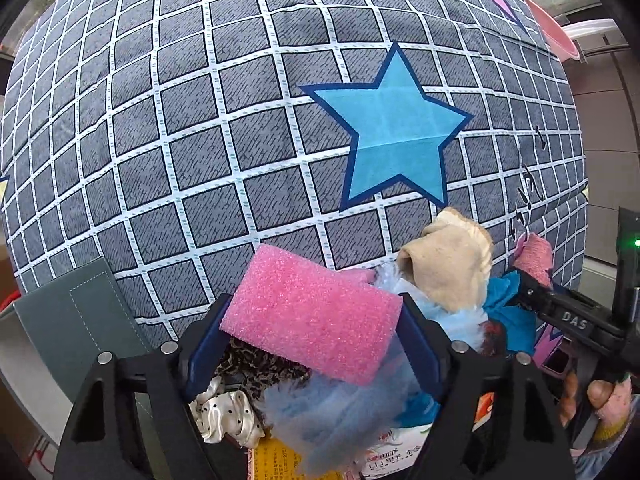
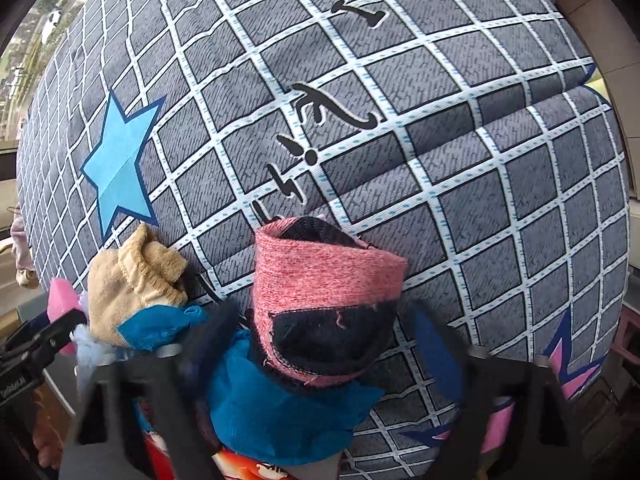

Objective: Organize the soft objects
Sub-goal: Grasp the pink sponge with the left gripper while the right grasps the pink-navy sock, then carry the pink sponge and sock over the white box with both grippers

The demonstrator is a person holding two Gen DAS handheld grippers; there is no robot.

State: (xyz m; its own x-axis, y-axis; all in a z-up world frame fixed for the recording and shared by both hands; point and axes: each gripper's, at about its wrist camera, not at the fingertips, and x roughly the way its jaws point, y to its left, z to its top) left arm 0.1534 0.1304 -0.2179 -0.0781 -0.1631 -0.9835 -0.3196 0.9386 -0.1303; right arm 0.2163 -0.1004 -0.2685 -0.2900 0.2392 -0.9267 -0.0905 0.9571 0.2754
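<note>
My left gripper (image 1: 312, 308) points down over a heap of soft things and is shut on a pink foam sponge (image 1: 312, 316), a blue pad against each end. My right gripper (image 2: 328, 320) straddles a rolled pink and navy sock (image 2: 324, 300). Its fingers are blurred, and grid fabric shows between the sock and the right finger, so it is open. The left wrist view shows that sock (image 1: 534, 256) at the right gripper (image 1: 536, 284) tip. A beige sock (image 1: 448, 264) (image 2: 132, 280) and a blue cloth (image 1: 508, 312) (image 2: 280, 400) lie between the two grippers.
A big cushion in grey grid fabric (image 1: 200, 120) with a blue star (image 1: 392, 128) fills the background. Under the sponge lie leopard-print fabric (image 1: 260, 364), a cream dotted scrunchie (image 1: 224, 412) and pale blue fluff (image 1: 336, 408). A grey box (image 1: 80, 320) stands left, a pink basin (image 1: 552, 32) far right.
</note>
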